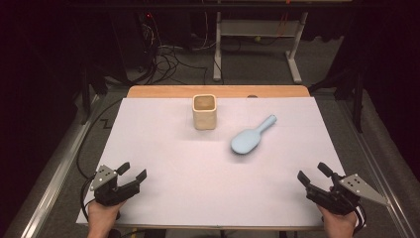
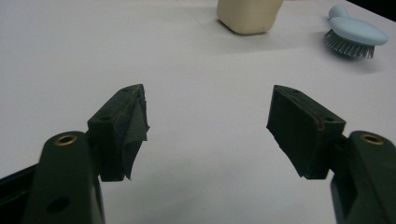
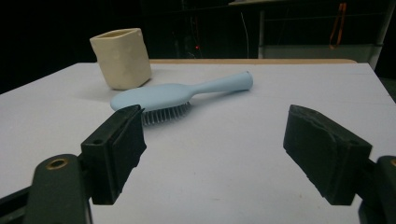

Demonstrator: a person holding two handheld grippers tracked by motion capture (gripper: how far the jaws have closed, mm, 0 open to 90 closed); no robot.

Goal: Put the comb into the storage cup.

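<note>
1. Right now I hold both tools low at the near edge of the white tabletop, the left tool at the near left corner and the right tool at the near right corner. Each is spread wide and grasps nothing.
2. Between them, farther up the sheet, lie the two things I am working toward: the pale blue plastic hairbrush with an oval head and a slim handle, and the cream, square-mouthed ceramic cup standing upright behind and to the left of it. They sit near each other but apart.
3. The brush lies bristles down, its handle pointing away from me and to the right, its head nearest me. From the right tool's camera the hairbrush sits straight ahead beyond the released jaws, so I judge the right tool is the one to fetch it.
4. To do that well, I would bring the right tool forward level and low, then turn it so its jaws straddle the narrow handle across its width, not the broad head, which may be too wide and slippery.
5. I should close only once the handle sits squarely between the pads, or it may roll out.
6. From the left tool's camera the cup is up ahead; the left tool could steady it if the brush is to go inside.
</note>
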